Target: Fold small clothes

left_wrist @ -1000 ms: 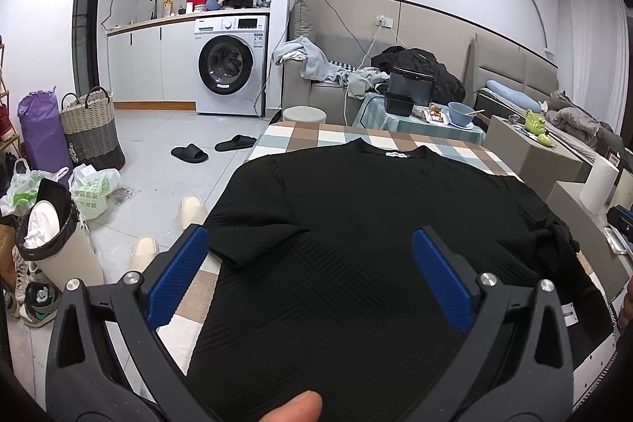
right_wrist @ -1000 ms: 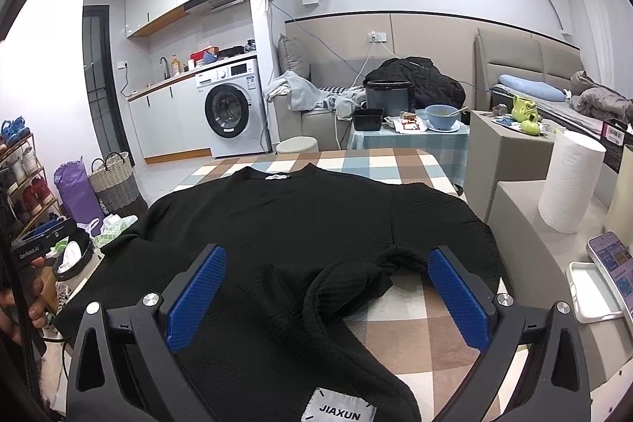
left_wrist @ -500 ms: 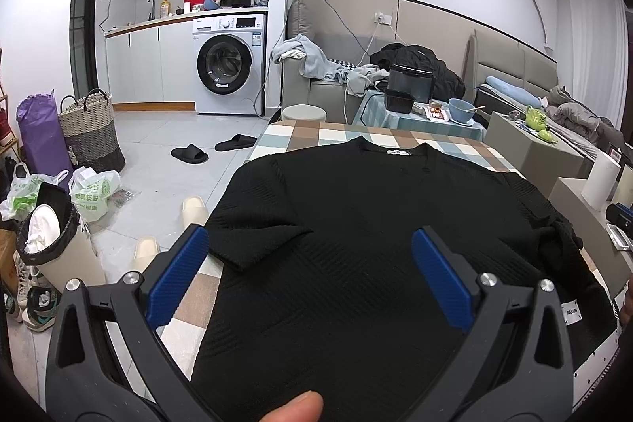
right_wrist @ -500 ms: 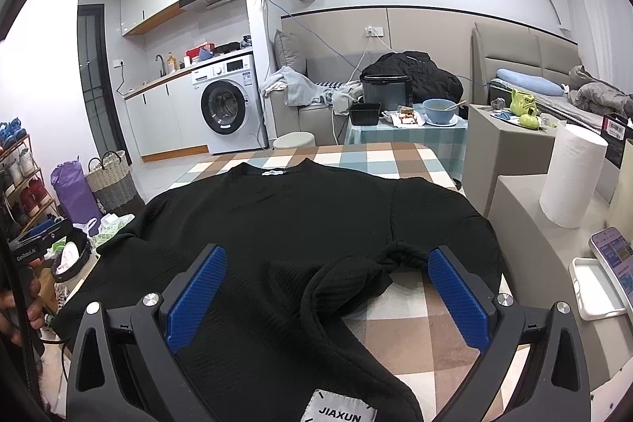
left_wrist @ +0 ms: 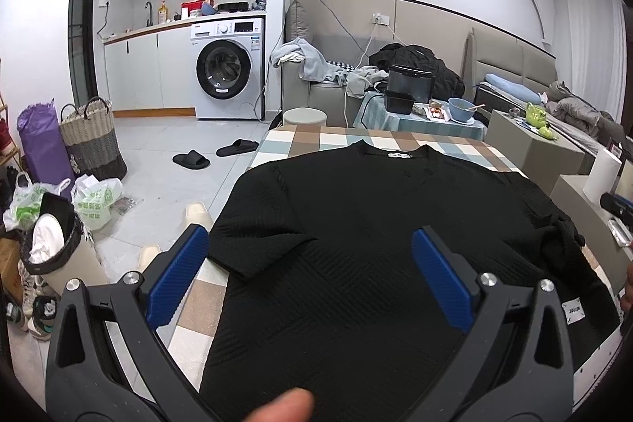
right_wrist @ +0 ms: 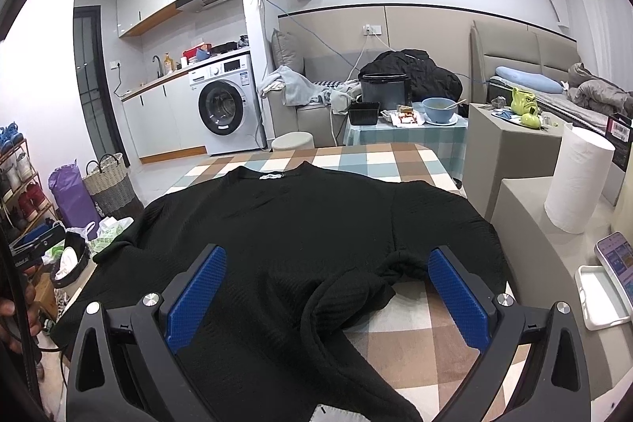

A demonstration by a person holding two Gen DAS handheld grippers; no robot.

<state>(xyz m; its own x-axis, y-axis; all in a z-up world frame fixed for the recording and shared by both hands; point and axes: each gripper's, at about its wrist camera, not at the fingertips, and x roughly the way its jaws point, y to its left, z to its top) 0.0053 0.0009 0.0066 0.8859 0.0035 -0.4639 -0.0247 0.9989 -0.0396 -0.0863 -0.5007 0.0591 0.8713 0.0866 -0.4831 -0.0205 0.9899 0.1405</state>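
The left gripper is spread wide and holds nothing, above the black shirt lying flat on the checked table. The right gripper gapes equally, empty, over the bunched sleeve. The shirt's near hem is cut off.

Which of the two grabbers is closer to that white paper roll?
Right. The paper roll stands just past the right gripper, off to its right; from the left gripper it sits far off at the edge.
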